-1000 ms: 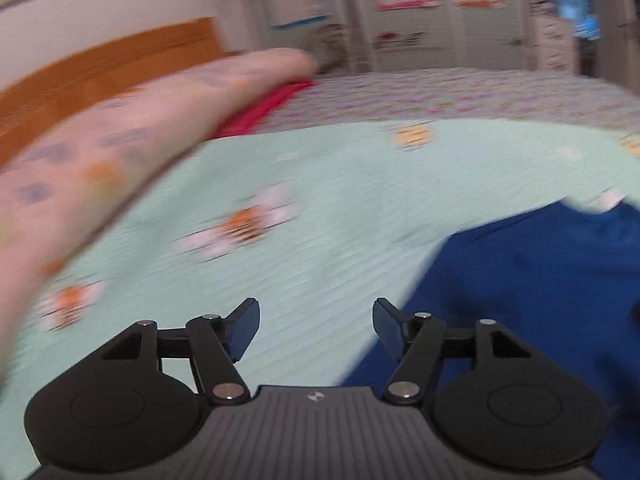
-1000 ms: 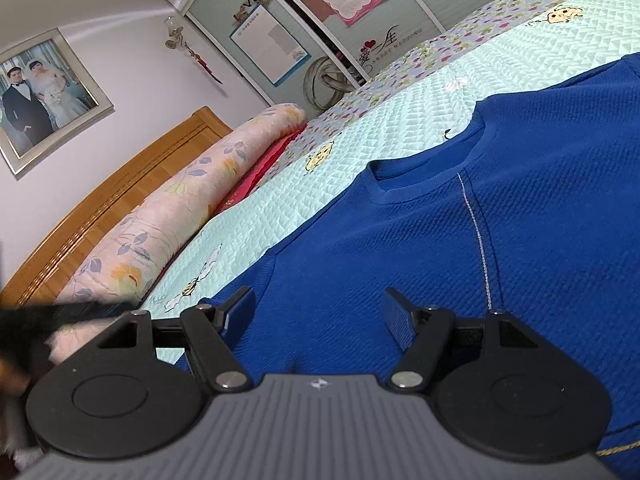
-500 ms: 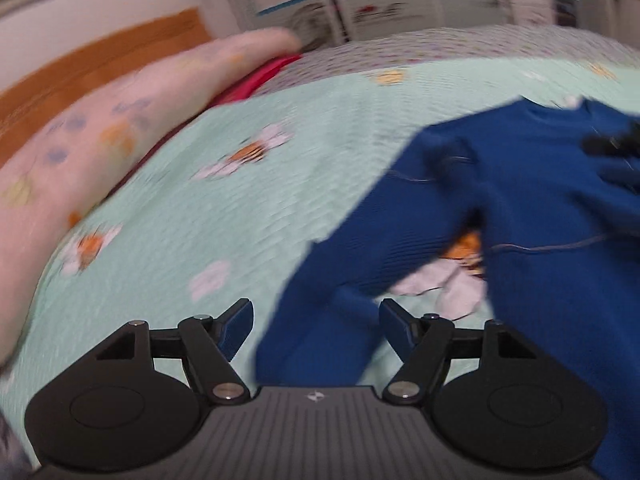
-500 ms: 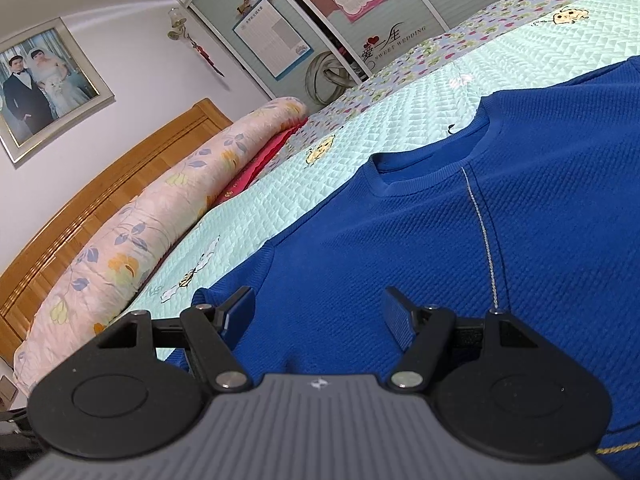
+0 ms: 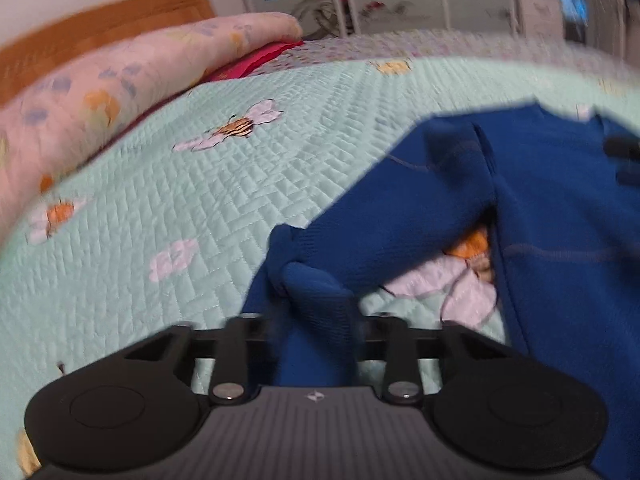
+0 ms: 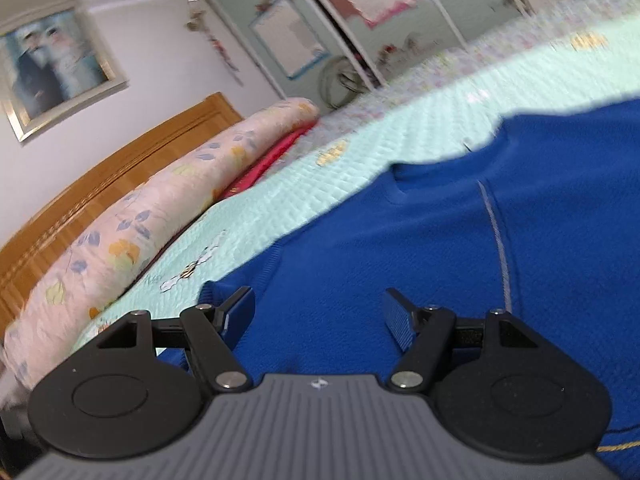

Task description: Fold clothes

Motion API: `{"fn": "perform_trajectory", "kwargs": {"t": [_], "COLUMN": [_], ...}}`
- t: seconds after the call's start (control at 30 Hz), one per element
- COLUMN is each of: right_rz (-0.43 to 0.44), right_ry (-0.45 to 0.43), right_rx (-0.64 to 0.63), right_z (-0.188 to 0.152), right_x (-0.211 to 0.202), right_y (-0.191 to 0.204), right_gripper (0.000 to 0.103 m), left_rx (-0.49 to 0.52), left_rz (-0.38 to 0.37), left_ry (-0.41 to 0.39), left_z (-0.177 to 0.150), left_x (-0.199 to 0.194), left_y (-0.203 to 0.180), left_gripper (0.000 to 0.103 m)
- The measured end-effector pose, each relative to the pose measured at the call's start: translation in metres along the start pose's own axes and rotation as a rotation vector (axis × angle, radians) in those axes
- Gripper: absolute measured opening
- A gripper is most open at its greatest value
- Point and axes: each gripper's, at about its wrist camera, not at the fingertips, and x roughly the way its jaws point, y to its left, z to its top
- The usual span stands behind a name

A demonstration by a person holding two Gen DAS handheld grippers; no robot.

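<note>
Gripping the blue sweater's sleeve in my closed left gripper, I am watching it run away up-right toward the sweater body on the quilt, while my right gripper is hovering wide open and empty above the chest.

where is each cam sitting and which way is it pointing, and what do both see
Left wrist: sits on the left gripper, low over the mint quilt, facing the headboard; its fingers pinch the blue sweater's sleeve.
Right wrist: sits on the right gripper, just above the sweater's chest, facing its collar and the wardrobe; fingers spread apart.
Shared: blue sweater, quilt, floral bolster, wooden headboard.
</note>
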Motion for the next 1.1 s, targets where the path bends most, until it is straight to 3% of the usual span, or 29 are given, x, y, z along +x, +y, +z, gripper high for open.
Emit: {"fn": "perform_trajectory", "kwargs": {"t": [0.1, 0.27, 0.37, 0.47, 0.53, 0.6, 0.67, 0.8, 0.83, 0.93, 1.1], "right_rz": [-0.003, -0.085, -0.118, -0.161, -0.147, -0.120, -0.097, -0.093, -0.093, -0.087, -0.077], "right_ry": [0.001, 0.092, 0.132, 0.146, 0.151, 0.146, 0.141, 0.138, 0.138, 0.137, 0.134], "right_rx": [-0.080, -0.070, -0.164, -0.250, -0.221, -0.177, -0.140, -0.132, -0.131, -0.121, -0.104], "right_z": [-0.004, -0.008, -0.025, -0.038, -0.038, -0.037, -0.035, -0.035, -0.035, -0.035, -0.034], "right_x": [0.000, -0.001, 0.000, 0.006, 0.006, 0.005, 0.004, 0.005, 0.005, 0.005, 0.005], "right_y": [0.016, 0.032, 0.049, 0.058, 0.052, 0.045, 0.039, 0.038, 0.038, 0.037, 0.034], "right_gripper": [0.070, 0.070, 0.070, 0.070, 0.070, 0.070, 0.070, 0.070, 0.070, 0.070, 0.070], "left_rx": [-0.159, -0.360, -0.617, -0.935, -1.098, -1.185, -1.208, -1.156, -1.064, -0.669, 0.044], "left_rz": [-0.081, -0.215, -0.269, -0.378, -0.393, -0.400, -0.377, -0.335, -0.310, -0.218, -0.123], "left_ry": [-0.029, -0.035, 0.011, 0.100, 0.105, 0.072, 0.055, 0.027, 0.009, -0.050, -0.101], "left_z": [0.012, 0.045, 0.052, 0.033, 0.014, -0.003, -0.017, -0.035, -0.031, -0.011, 0.002], "left_x": [-0.011, -0.011, 0.017, 0.061, 0.076, 0.079, 0.075, 0.061, 0.054, 0.032, 0.020], "left_y": [0.037, 0.110, 0.163, 0.207, 0.222, 0.231, 0.239, 0.252, 0.249, 0.222, 0.130], "left_gripper": [0.015, 0.014, 0.015, 0.016, 0.019, 0.032, 0.042, 0.044, 0.044, 0.045, 0.047]}}
